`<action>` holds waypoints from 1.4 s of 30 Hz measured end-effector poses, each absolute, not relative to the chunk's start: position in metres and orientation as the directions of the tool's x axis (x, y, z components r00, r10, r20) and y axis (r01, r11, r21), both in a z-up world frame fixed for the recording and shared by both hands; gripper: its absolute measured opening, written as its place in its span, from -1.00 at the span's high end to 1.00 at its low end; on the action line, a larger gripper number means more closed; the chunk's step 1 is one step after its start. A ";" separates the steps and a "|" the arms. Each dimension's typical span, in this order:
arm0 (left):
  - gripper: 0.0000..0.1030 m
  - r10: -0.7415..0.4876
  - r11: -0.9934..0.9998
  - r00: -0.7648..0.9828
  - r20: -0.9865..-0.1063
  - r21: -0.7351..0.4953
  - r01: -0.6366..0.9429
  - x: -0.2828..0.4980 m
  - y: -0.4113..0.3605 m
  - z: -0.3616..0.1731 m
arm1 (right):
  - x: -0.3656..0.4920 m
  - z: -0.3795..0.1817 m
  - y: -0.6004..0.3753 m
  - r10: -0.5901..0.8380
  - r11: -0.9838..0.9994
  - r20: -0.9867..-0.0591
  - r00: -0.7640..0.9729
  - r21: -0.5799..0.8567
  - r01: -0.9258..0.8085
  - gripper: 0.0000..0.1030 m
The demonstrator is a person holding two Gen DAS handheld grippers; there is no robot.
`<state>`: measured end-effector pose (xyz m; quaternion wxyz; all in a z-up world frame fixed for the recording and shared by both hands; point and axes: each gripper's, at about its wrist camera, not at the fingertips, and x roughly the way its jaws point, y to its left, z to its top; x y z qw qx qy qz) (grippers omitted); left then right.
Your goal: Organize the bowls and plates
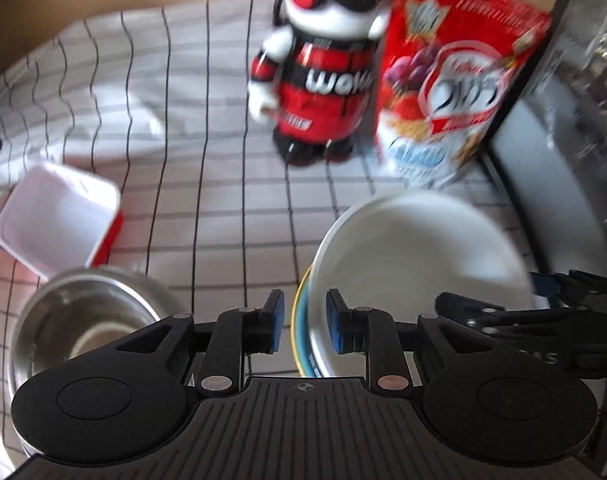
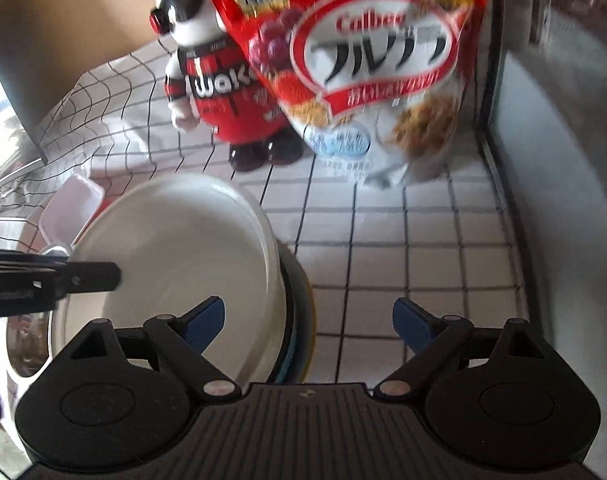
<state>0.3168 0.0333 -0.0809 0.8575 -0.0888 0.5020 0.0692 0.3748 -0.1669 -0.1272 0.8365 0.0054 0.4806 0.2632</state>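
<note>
White plate (image 1: pixel 419 264) tilted between left hand-held gripper (image 1: pixel 303 320) pads

This looks like a home dining spot. A table under a white cloth with a black grid (image 1: pixel 207 208) fills the middle of both views. At the upper right stands a red cereal bag (image 2: pixel 367 64) with Japanese print, and just left of it a panda figure (image 1: pixel 323 68) in red and black. Lower down sit a white bowl (image 1: pixel 415 264), a steel bowl (image 1: pixel 79 320) and a white tub (image 1: pixel 59 216).
</note>
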 end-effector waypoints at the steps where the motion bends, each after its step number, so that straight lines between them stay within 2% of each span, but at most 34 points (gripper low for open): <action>1: 0.47 0.029 0.974 0.478 -0.878 -0.083 -0.212 0.318 0.035 -0.085 | 0.376 -0.130 -0.168 0.458 0.856 -0.802 0.384 0.282 -0.433 -0.78; 8: 0.44 -0.054 0.965 0.405 -0.913 -0.152 -0.213 0.331 0.044 -0.113 | 0.386 -0.153 -0.165 0.536 0.818 -0.798 0.275 0.411 -0.403 -0.78; 15: 0.47 -0.148 0.931 0.412 -0.899 -0.267 -0.249 0.335 0.057 -0.122 | 0.389 -0.160 -0.165 0.656 0.742 -0.729 0.195 0.575 -0.345 -0.75; 23: 0.44 -0.158 0.943 0.379 -0.912 -0.253 -0.216 0.328 0.049 -0.125 | 0.380 -0.151 -0.154 0.634 0.744 -0.750 0.188 0.526 -0.412 -0.75; 31: 0.48 -0.204 0.926 0.366 -0.908 -0.301 -0.229 0.319 0.053 -0.130 | 0.380 -0.155 -0.157 0.650 0.729 -0.740 0.172 0.545 -0.413 -0.77; 35: 0.48 -0.186 0.939 0.373 -0.909 -0.276 -0.206 0.317 0.048 -0.130 | 0.380 -0.155 -0.158 0.652 0.731 -0.737 0.176 0.551 -0.402 -0.79; 42: 0.37 -0.201 0.934 0.341 -0.918 -0.285 -0.216 0.303 0.050 -0.130 | 0.373 -0.156 -0.156 0.662 0.717 -0.737 0.138 0.567 -0.406 -0.80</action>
